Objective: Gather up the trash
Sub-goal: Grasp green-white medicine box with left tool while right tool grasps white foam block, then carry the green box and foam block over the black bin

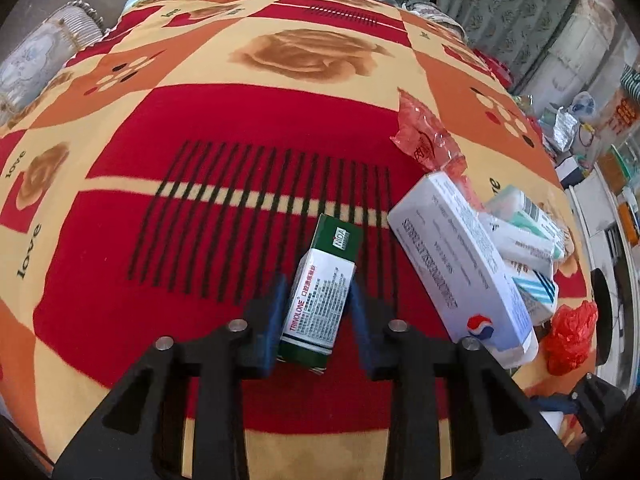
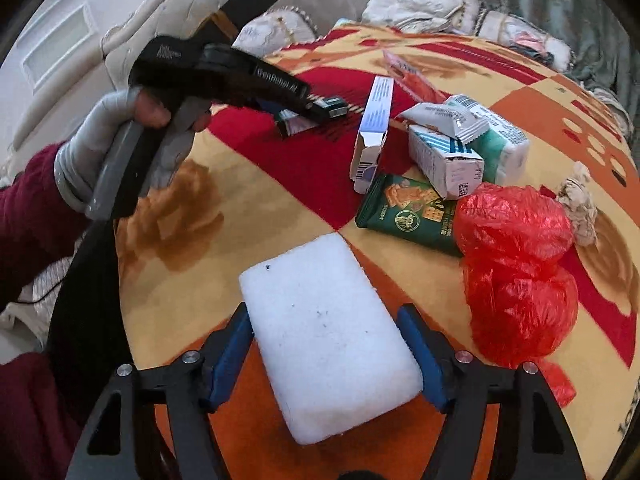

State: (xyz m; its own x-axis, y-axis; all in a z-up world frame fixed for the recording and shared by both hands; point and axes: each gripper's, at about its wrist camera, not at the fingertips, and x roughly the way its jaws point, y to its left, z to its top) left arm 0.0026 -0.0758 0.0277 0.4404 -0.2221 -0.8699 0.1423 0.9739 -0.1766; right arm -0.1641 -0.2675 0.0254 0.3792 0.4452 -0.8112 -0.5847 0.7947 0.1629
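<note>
A green-and-white medicine box [image 1: 320, 292] lies on the patterned blanket [image 1: 208, 128], and the blue pads of my left gripper [image 1: 316, 284] are shut against its two long sides. From the right wrist view, a gloved hand [image 2: 120, 140] holds that left gripper [image 2: 316, 110] down at the box. A white foam block [image 2: 328, 332] rests on the blanket with my right gripper [image 2: 323, 308] shut on it, one blue pad on each side. More trash lies in a heap: a long white box [image 1: 460, 264], small cartons [image 2: 444, 164], a green cracker packet [image 2: 408, 212] and a crumpled red bag [image 2: 516, 272].
A red wrapper [image 1: 424, 136] lies beyond the heap, and a wad of tissue [image 2: 580, 208] to its right. Pillows [image 1: 44, 52] and bedding line the far end of the bed. Cluttered shelves [image 1: 592, 132] stand past the bed's right edge.
</note>
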